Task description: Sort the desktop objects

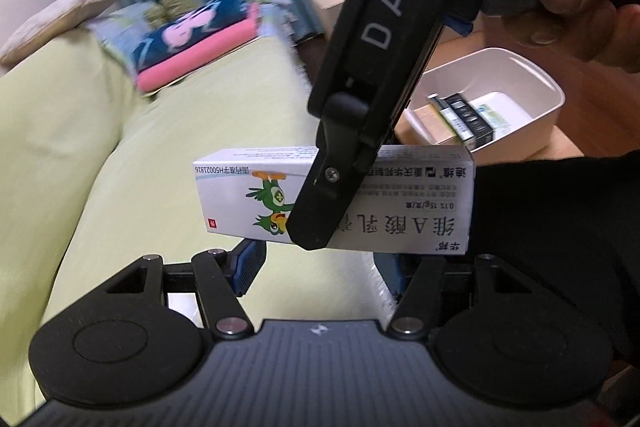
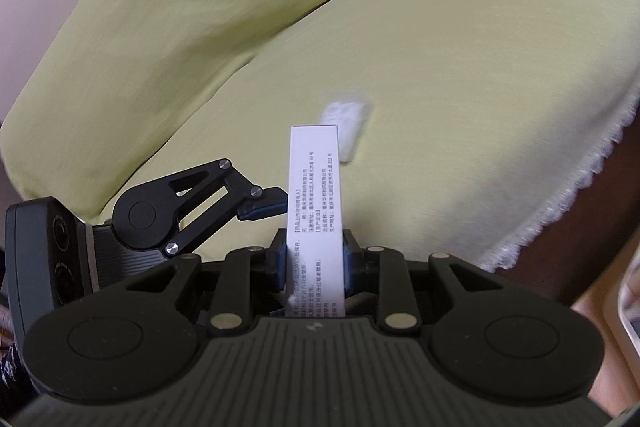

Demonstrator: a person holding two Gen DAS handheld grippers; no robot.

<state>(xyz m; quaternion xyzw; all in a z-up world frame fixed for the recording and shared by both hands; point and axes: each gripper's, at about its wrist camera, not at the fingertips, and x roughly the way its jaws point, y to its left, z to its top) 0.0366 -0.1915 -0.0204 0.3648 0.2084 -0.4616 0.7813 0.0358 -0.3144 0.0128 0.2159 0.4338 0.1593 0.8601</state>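
Between your right tongs [image 2: 314, 263], nearest the lens: one white medicine carton [image 2: 316, 211], clamped on its two broad faces by the blue pads [image 2: 354, 267], long axis running out toward 12 o'clock. It is held clear in the air over the bed.

At 9 o'clock of it: your left tongs [image 2: 280, 205], spread apart and holding nothing; from their own camera the carton [image 1: 256, 195] hangs crosswise just ahead of the gap.

Handling, by judgement: light, thin card, probably hollow around a tube; stiff along its edges, likely to dent under a hard squeeze. Take it mid-length across the narrow thickness, as held.

Beyond: green bedsheet [image 2: 440, 67] with a small white blurred item [image 2: 346, 131] lying on it.

Farthest, at 2 o'clock: white bin [image 1: 532, 75] on the wooden worktop [image 1: 560, 147], several boxes already inside, a likely destination.
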